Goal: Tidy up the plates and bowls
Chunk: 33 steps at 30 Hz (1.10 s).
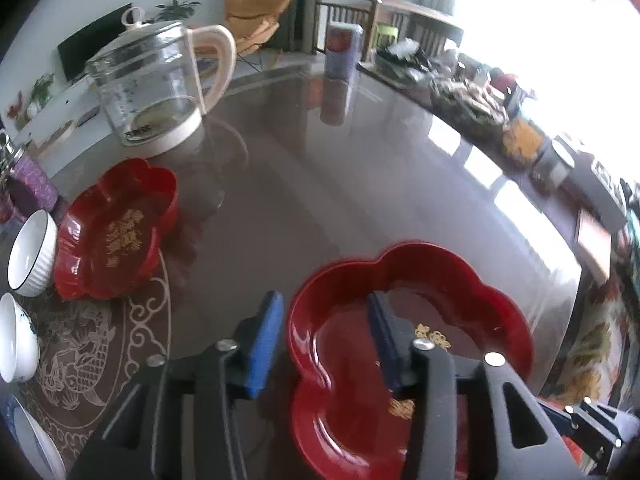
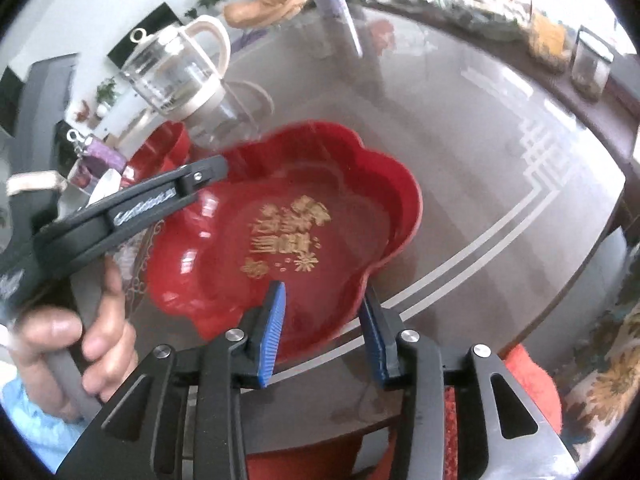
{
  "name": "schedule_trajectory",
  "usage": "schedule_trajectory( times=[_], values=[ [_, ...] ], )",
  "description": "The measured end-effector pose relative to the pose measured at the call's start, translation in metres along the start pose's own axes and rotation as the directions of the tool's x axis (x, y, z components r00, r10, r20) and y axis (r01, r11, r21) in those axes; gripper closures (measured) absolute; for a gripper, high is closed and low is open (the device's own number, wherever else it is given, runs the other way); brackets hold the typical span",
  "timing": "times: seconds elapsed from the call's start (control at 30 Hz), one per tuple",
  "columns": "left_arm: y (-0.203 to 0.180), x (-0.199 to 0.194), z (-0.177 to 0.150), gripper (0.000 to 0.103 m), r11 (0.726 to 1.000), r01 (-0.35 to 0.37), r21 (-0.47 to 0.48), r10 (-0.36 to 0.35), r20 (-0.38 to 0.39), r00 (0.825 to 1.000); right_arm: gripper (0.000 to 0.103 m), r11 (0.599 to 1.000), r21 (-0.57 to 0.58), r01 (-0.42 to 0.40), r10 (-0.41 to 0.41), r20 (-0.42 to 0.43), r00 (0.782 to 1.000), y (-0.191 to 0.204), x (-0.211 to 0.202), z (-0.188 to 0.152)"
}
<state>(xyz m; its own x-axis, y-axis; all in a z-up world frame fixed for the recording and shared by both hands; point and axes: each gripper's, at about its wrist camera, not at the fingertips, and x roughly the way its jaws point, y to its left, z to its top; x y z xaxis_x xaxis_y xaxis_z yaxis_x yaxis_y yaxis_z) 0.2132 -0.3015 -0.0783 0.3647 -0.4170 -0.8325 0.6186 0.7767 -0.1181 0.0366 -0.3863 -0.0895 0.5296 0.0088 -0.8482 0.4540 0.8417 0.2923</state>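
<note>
A red flower-shaped plate (image 1: 460,300) with gold lettering lies on the glossy brown table (image 1: 320,184). My left gripper (image 1: 324,340) straddles its left rim, one blue pad inside the plate and one outside, with a gap showing, so it is open. In the right wrist view the same plate (image 2: 224,272) fills the middle. My right gripper (image 2: 324,336) stands open astride its near rim, and neither pad presses on it. A hand holds the left gripper there, with one of its fingers (image 2: 200,174) at the plate's far left edge.
A second red flower plate (image 1: 116,236) sits at the left, with two white bowls (image 1: 34,252) (image 1: 16,340) beside it. A glass kettle (image 1: 156,84) stands behind and a can (image 1: 342,48) at the far edge. Clutter (image 1: 472,96) lines the table's right side.
</note>
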Motion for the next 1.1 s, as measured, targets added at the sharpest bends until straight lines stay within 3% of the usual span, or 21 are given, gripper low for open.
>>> schedule_trajectory(
  times=[0.23, 0.4, 0.53, 0.63, 0.8, 0.93, 1.1],
  values=[
    [0.041, -0.058, 0.014, 0.026, 0.992, 0.027, -0.125, -0.01, 0.139, 0.99, 0.055, 1.0, 0.019, 0.009, -0.012, 0.156, 0.988, 0.006, -0.042, -0.005],
    [0.061, -0.109, -0.016, 0.009, 0.994, 0.016, -0.106, 0.01, 0.242, 0.97, 0.046, 0.999, 0.008, 0.048, -0.048, 0.367, 0.929, 0.014, -0.08, -0.013],
    [0.084, -0.118, -0.072, 0.003, 0.99, -0.033, -0.14, 0.067, 0.24, 0.968, 0.039, 0.995, 0.016, 0.101, -0.096, 0.494, 0.864, 0.016, -0.1, -0.027],
    [0.097, -0.1, -0.119, 0.003, 0.982, -0.124, -0.144, 0.147, 0.166, 0.975, 0.035, 0.991, 0.004, 0.136, -0.117, 0.531, 0.839, 0.025, -0.095, -0.044],
    [0.125, -0.07, -0.166, 0.003, 0.95, -0.238, -0.203, 0.252, 0.043, 0.967, 0.035, 0.983, -0.115, 0.142, -0.068, 0.489, 0.87, 0.059, -0.063, -0.072],
    [0.139, -0.062, -0.181, 0.003, 0.926, -0.283, -0.25, 0.295, 0.009, 0.956, 0.035, 0.97, -0.213, 0.114, -0.012, 0.427, 0.904, 0.079, -0.038, -0.094],
    [0.139, -0.055, -0.188, 0.003, 0.92, -0.31, -0.238, 0.316, -0.017, 0.949, 0.035, 0.947, -0.306, 0.098, 0.025, 0.374, 0.927, 0.091, -0.021, -0.116]
  ],
)
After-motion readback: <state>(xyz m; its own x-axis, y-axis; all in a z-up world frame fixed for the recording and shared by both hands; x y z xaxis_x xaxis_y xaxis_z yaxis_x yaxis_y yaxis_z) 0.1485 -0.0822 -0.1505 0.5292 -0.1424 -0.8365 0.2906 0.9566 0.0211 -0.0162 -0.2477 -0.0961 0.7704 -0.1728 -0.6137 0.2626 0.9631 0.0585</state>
